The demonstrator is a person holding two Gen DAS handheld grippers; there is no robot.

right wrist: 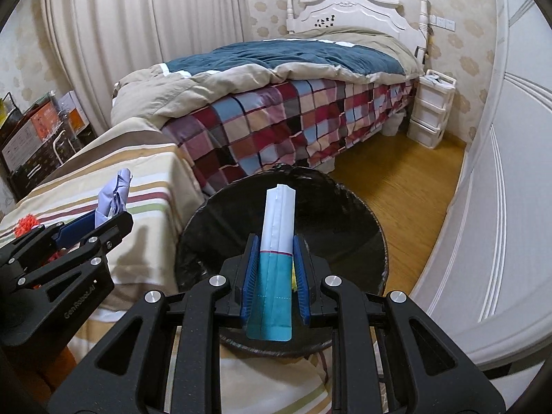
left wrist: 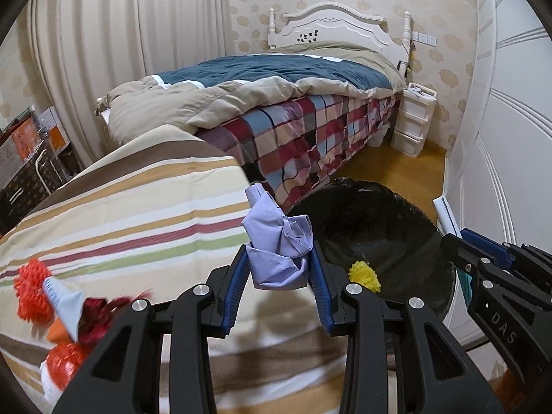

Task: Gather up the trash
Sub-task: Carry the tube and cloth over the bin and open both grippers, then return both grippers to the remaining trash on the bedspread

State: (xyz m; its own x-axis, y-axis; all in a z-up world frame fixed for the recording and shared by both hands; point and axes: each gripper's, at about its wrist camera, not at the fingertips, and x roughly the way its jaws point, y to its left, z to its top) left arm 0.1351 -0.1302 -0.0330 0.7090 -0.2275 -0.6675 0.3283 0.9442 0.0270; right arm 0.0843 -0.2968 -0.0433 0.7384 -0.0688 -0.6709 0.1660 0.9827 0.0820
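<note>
Bedroom setup, wood floor, checked bedspread in the back, and a striped cloth over the table [left wrist: 138, 207] on the left of both views. Progress looks roughly midway to me. One fuzzy yellow pom-pom thing [left wrist: 365, 276] already sits inside the black bin [right wrist: 345, 227], lower right in the left view. Both tools are loaded: the left tool [left wrist: 280, 276] is pinching a crumpled lilac paper wad [left wrist: 276, 241] — soft, creased, held near the bin's left rim — and the right tool [right wrist: 276, 276] is clamped on a flat, folded teal-and-white carton sleeve [right wrist: 277, 241] right above the bin opening. Still waiting on the table, lower left of the left view: orange mesh netting [left wrist: 32, 289], a pale tube [left wrist: 65, 303] and some dark red scraps [left wrist: 98, 314].
</note>
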